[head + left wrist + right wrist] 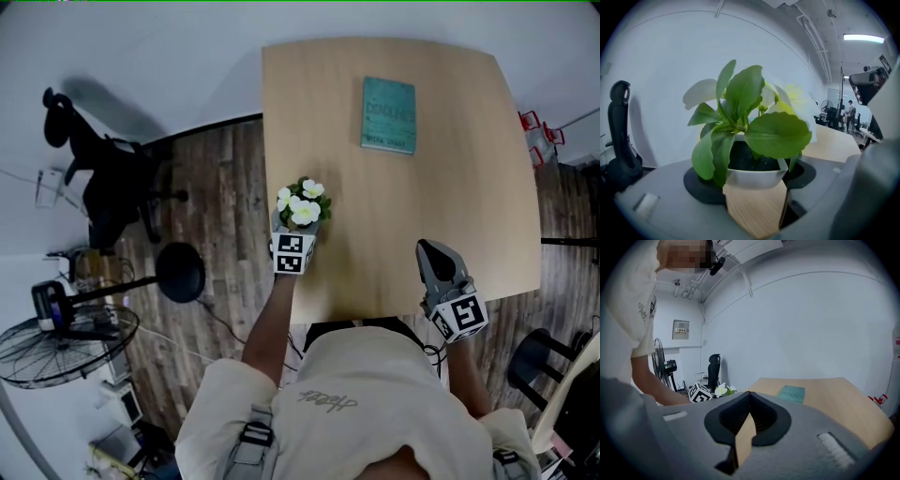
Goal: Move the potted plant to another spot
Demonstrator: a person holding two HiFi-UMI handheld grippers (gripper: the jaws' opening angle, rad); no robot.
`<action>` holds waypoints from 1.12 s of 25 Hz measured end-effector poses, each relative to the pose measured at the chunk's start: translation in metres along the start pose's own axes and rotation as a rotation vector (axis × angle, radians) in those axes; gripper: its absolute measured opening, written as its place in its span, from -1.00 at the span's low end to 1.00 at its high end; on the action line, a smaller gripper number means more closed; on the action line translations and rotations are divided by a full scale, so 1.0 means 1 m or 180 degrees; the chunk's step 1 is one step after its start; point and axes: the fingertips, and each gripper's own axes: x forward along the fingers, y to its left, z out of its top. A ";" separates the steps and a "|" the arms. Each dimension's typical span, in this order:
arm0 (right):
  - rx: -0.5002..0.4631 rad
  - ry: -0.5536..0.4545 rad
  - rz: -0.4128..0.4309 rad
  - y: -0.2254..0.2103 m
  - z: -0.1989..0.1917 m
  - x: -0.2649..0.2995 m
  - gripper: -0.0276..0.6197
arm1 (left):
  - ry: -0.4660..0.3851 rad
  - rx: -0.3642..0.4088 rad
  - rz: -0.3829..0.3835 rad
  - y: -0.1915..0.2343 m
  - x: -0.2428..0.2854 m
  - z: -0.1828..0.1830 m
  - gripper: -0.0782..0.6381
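The potted plant, white flowers and green leaves in a small white pot, is at the left edge of the wooden table. My left gripper is shut on the pot, one jaw pressed against each side, and the table top shows under the pot. In the right gripper view the plant shows at the far left beside the left gripper's marker cube. My right gripper rests over the table's near right part, jaws together with nothing between them.
A teal book lies at the table's far middle. Left of the table, on the wood floor, stand a black office chair, a round black stool and a floor fan. A red frame is past the right edge.
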 end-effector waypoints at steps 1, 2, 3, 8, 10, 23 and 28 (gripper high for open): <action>-0.0003 -0.0023 0.0015 0.002 0.001 0.000 -0.91 | -0.0019 -0.0042 0.0018 0.000 -0.007 0.002 0.22; -0.0008 -0.0044 0.0025 0.004 0.002 0.000 -0.91 | -0.0034 -0.0080 0.0037 0.000 -0.014 0.003 0.22; -0.0015 -0.0061 0.0034 0.006 0.004 0.001 -0.91 | -0.0042 -0.0107 0.0058 0.000 -0.021 0.002 0.22; -0.0062 -0.0125 0.0073 0.014 0.013 0.001 -0.91 | -0.0079 -0.0272 0.0153 0.002 -0.058 -0.002 0.22; -0.0070 -0.0142 0.0092 0.017 0.014 0.002 -0.91 | -0.0120 -0.0325 0.0209 0.006 -0.071 -0.002 0.22; -0.0090 -0.0150 0.0221 0.042 0.015 0.013 -0.91 | -0.0242 -0.0329 0.0365 0.019 -0.122 -0.003 0.22; -0.0080 -0.0161 0.0223 0.040 0.009 0.009 -0.91 | -0.0353 -0.0399 0.0375 0.009 -0.132 0.005 0.22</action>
